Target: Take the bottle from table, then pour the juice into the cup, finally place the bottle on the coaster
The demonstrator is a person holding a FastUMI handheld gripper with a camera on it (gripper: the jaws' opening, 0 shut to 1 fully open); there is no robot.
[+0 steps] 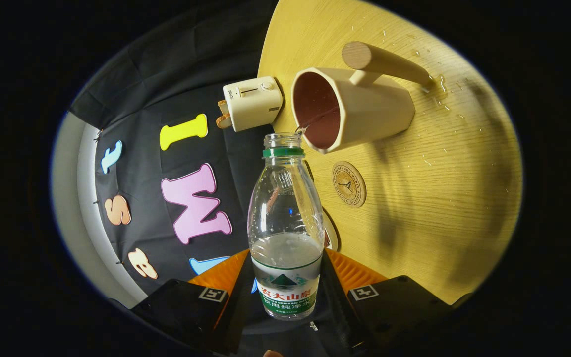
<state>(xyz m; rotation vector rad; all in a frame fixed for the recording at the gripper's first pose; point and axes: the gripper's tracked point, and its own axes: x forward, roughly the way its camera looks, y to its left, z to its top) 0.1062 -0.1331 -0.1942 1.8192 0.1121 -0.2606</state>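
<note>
gripper view | hand-held gripper (pixel 285 292) clamps bottle (pixel 285 233) | label hides finger contact | cup (pixel 360 109) beyond

- The cup (pixel 350 109) and toaster (pixel 252 103) stand close ahead of the bottle (pixel 285 233) clamped in the tool (pixel 285 297).
- Beyond the coaster (pixel 349 184), the surface (pixel 454 198) lies open.

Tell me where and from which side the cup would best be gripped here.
Probably by the wooden handle, a straight bar jutting from the cup wall with clear table around it; come from the side away from the toaster. The cup body is wide and faceted. For now the gripper is shut on the bottle, pouring at the rim.
</note>
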